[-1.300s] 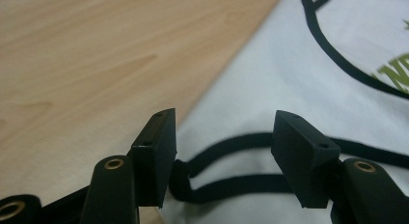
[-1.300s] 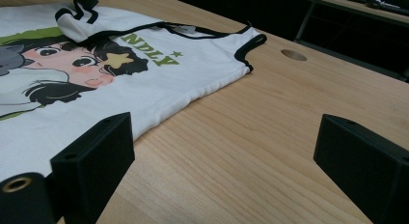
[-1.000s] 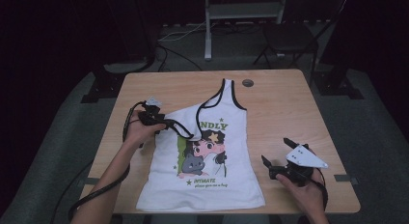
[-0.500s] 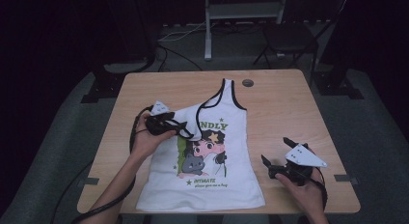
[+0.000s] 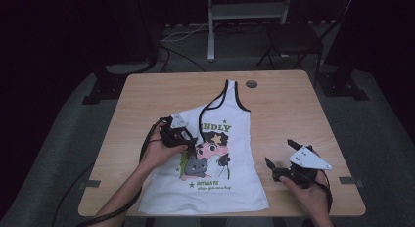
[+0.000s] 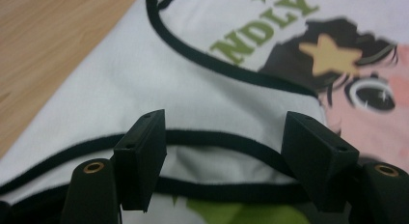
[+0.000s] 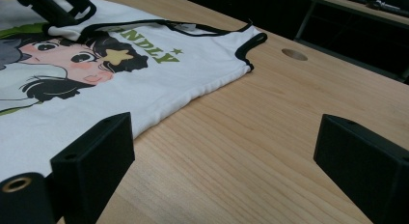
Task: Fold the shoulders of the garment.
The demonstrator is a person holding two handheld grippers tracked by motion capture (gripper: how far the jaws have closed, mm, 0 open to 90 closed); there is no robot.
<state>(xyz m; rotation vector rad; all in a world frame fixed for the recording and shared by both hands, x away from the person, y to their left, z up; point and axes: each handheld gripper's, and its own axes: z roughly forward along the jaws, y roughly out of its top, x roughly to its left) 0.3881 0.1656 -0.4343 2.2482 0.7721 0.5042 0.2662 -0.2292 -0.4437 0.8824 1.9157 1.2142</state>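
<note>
Right claw (image 5: 277, 164): spread, empty, just right of the tank top's hem.
Tank top (image 5: 220, 188): white, black-trimmed, cartoon print, flat on tabletop (image 5: 288, 104), one strap folded over.
Left claw (image 5: 192, 140): just opened, spread over the folded strap.

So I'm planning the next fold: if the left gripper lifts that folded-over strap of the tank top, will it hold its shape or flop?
Probably flop: the tank top lies flat and thin, its strap already folded over limply near the left gripper. It looks light, so it should lift easily. On the smooth wooden table the rest may slide along.
</note>
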